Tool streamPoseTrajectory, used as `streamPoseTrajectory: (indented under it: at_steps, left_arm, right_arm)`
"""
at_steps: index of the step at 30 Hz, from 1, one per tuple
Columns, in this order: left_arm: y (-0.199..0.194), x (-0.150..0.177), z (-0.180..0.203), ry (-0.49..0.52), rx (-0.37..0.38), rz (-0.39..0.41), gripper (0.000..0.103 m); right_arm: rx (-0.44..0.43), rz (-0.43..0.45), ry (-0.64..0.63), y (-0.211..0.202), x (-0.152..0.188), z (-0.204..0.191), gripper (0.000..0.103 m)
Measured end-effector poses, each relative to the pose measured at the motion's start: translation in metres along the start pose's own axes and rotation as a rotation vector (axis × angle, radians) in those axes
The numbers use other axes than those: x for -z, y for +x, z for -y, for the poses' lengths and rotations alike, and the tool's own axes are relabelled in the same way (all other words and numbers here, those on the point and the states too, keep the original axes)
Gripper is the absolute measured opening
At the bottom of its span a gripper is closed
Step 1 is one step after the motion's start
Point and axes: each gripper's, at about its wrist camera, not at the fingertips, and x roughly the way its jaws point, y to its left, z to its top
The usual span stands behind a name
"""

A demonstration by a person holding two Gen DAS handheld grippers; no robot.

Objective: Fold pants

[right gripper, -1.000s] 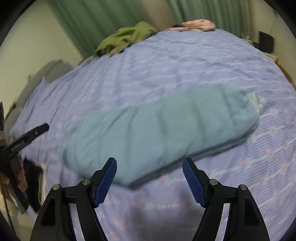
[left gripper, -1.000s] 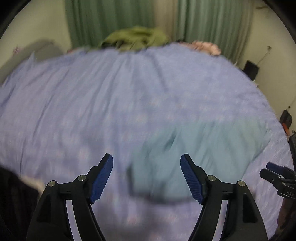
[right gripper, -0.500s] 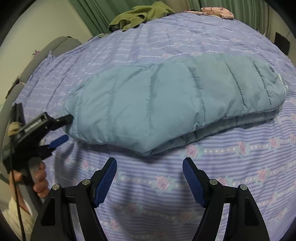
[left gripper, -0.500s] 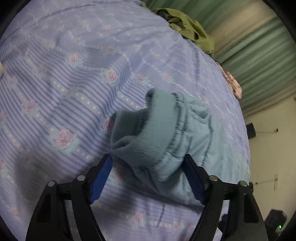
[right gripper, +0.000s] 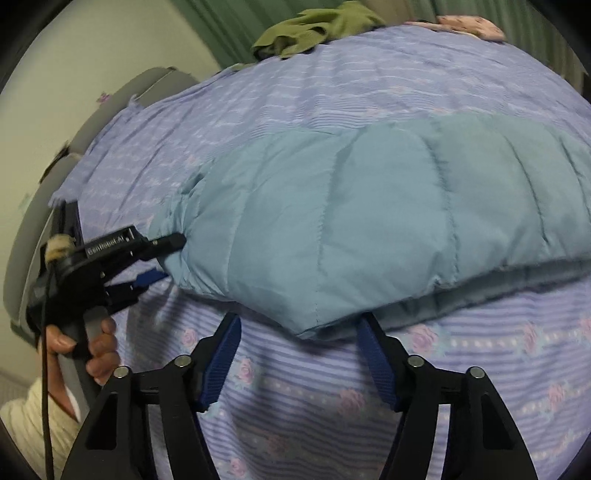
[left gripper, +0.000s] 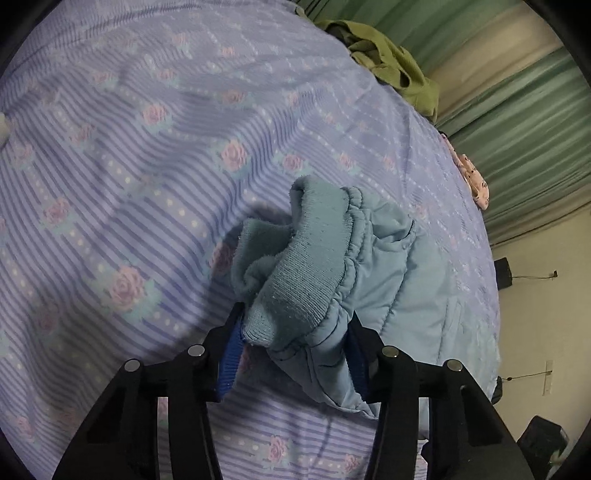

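Light blue quilted pants (right gripper: 388,218) lie folded lengthwise across the bed. In the left wrist view their ribbed waistband end (left gripper: 306,280) sits bunched between my left gripper's (left gripper: 293,345) blue pads, which have closed in on it. From the right wrist view the left gripper (right gripper: 162,258) sits at the pants' left end. My right gripper (right gripper: 299,354) is open, its pads either side of the pants' near folded edge, not closed on it.
The bed carries a lilac striped sheet with roses (left gripper: 147,184). An olive green garment (right gripper: 314,26) and a pink patterned one (right gripper: 469,26) lie at the far edge before green curtains (left gripper: 517,122). A grey headboard (right gripper: 110,110) is on the left.
My left gripper dropped to the waistband end and its pads closed in on it. My right gripper moved forward until the pants' folded edge lay between its open pads.
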Motion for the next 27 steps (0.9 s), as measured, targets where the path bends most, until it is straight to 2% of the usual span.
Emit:
streamPoseTrajectory:
  at_steps: [3, 6, 8, 10, 11, 15, 19, 23, 27]
  left_arm:
    - [0.011, -0.002, 0.005, 0.042, -0.045, -0.033, 0.054]
    - [0.000, -0.004, 0.019, 0.116, -0.117, -0.031, 0.064]
    - [-0.018, -0.002, 0.036, 0.222, -0.196, 0.013, 0.066]
    - [-0.046, 0.008, 0.061, 0.374, -0.293, 0.097, 0.077]
    - [-0.059, 0.013, 0.073, 0.441, -0.305, 0.133, 0.079]
    - [-0.089, 0.034, 0.119, 0.654, -0.273, 0.176, 0.079]
    - [-0.095, 0.057, 0.170, 0.778, -0.157, 0.204, 0.079]
    - [-0.076, 0.086, 0.215, 0.886, -0.083, 0.219, 0.078]
    - [-0.039, 0.107, 0.256, 0.974, -0.036, 0.196, 0.078]
  right_arm:
    - [0.011, -0.022, -0.027, 0.012, -0.003, -0.001, 0.061]
    - [0.027, -0.040, 0.026, 0.008, 0.000, 0.009, 0.061]
    - [0.052, -0.034, 0.064, -0.004, 0.002, 0.016, 0.061]
    - [0.071, -0.002, 0.106, -0.028, 0.005, 0.027, 0.064]
    - [0.078, 0.011, 0.117, -0.035, 0.005, 0.031, 0.067]
    - [0.162, 0.123, 0.155, -0.083, 0.006, 0.052, 0.077]
    - [0.242, 0.231, 0.227, -0.121, 0.003, 0.089, 0.077]
    - [0.317, 0.285, 0.342, -0.134, -0.005, 0.141, 0.077]
    - [0.314, 0.329, 0.503, -0.136, -0.012, 0.197, 0.077]
